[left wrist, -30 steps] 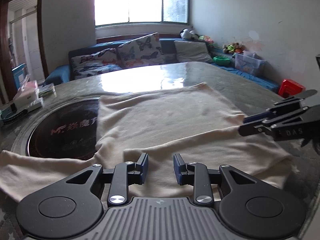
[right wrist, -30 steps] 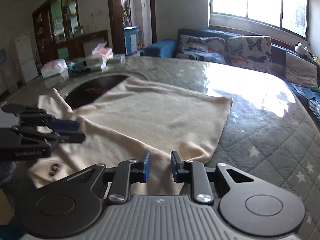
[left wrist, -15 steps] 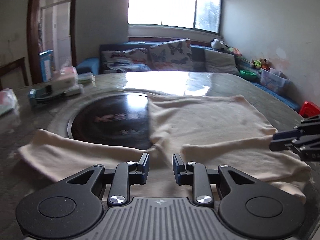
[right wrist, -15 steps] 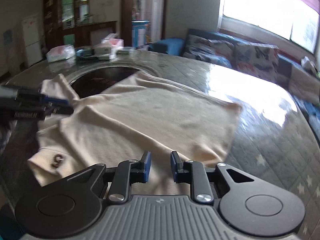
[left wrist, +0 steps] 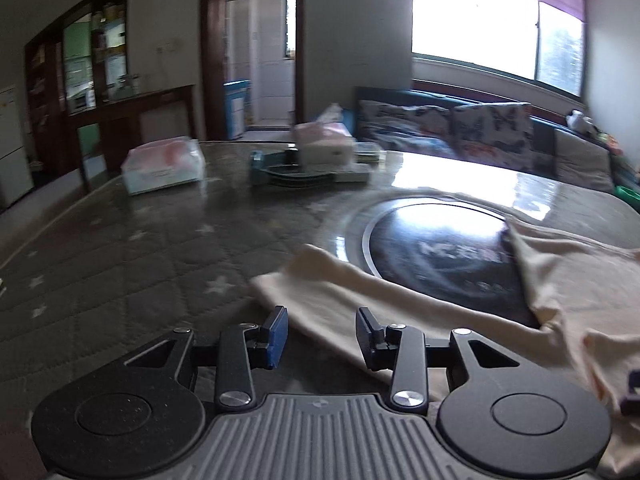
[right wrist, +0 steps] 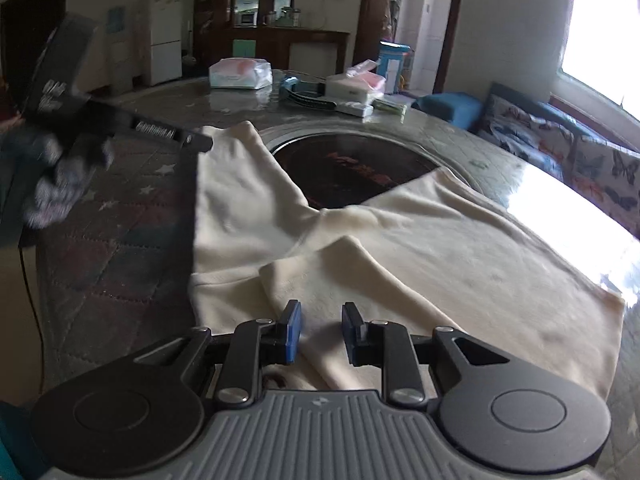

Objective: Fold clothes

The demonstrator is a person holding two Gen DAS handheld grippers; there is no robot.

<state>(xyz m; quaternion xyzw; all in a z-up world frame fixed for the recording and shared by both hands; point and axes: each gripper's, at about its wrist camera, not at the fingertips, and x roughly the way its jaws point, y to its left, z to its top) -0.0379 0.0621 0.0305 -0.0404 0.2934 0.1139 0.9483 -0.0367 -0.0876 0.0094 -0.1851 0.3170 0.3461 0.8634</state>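
Both sets of jaws stand apart, gripping nothing; the left gripper (left wrist: 322, 334) has just been opening wider and swung to the sleeve (left wrist: 320, 280) of the cream shirt (right wrist: 440, 248) spread on the table (left wrist: 140, 264), right gripper (right wrist: 320, 336) over its near fold, so a sleeve fold looks next

We see two tissue packs (right wrist: 240, 74) (right wrist: 356, 82) at the far edge of the star-quilted counter (left wrist: 140, 264), with butterfly cushions (left wrist: 492, 136) on the sofa beyond.
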